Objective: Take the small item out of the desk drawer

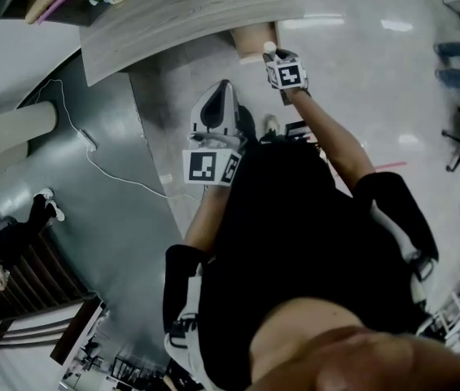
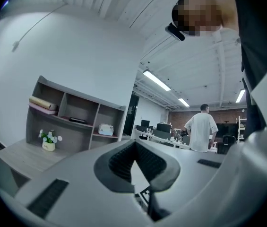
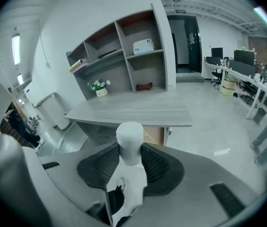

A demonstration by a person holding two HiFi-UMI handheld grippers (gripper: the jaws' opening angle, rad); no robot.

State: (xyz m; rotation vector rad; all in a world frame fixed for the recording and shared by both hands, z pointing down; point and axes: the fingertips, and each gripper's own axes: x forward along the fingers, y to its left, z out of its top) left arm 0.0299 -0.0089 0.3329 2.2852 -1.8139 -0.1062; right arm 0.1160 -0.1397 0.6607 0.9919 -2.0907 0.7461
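Note:
My right gripper (image 3: 131, 149) is shut on a small white item (image 3: 129, 135) with a rounded top, which sticks up from between the pads. In the head view this gripper (image 1: 277, 59) reaches forward with the item (image 1: 269, 48), just in front of the brown drawer unit (image 1: 254, 39) under the grey wooden desk (image 1: 181, 15). Whether a drawer stands open I cannot tell. My left gripper (image 1: 221, 92) is held closer to my body and tilted upward. Its jaws meet at the tips with nothing between them (image 2: 134, 145).
A shelf unit (image 3: 124, 51) with a small potted plant (image 3: 100, 86) stands on the desk's far side. A white cable (image 1: 91, 149) trails over the floor at the left, near a white cylindrical bin (image 1: 14, 125). A person in a white shirt (image 2: 201, 129) stands by distant office desks.

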